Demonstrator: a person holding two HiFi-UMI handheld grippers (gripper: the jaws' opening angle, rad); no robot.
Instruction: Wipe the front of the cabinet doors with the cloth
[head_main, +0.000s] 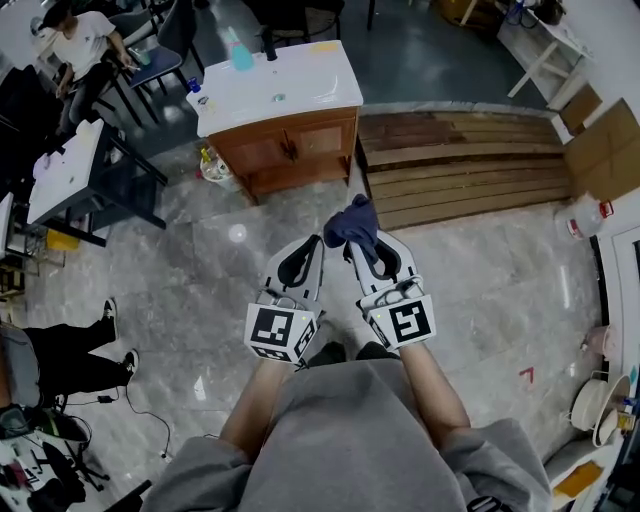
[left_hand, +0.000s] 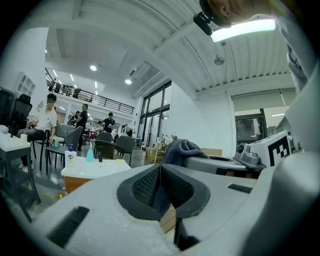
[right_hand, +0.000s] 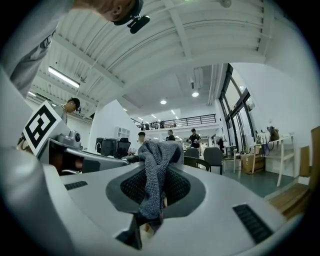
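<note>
Big open stretch of grey stone floor (head_main: 200, 260) here, and the operator is standing in the middle of it, well back from the job. Up at one o'clock lies a wide run of wooden planks (head_main: 460, 160) on the ground. At eleven o'clock, just beside those planks, is the target: the wooden cabinet (head_main: 285, 165) with its white top. Its two doors (head_main: 300, 143) face the operator, both closed. A teal bottle (head_main: 240, 55) stands on the far edge of that top.

Now the tools, held side by side in front of the body and aimed toward twelve. The left tongs (head_main: 312, 248) are pressed together with nothing in them; their own view shows the dark pads meeting flat on each other. The right tongs (head_main: 358, 246) are pinching the cloth (head_main: 352, 222). It's a dark blue-grey rag, bunched up above the tips, with a tail hanging down between the pads in the right gripper view.

So I'd call this the approach step. The cloth is in hand, but it is nowhere near the wood, and no wiping has begun by the look of it. The next move, I reckon, calls for walking in toward eleven o'clock and dropping low, because those doors sit under the top. The bunched cloth then needs to go flat against a door, with a firm pinch so it doesn't slip out.
</note>
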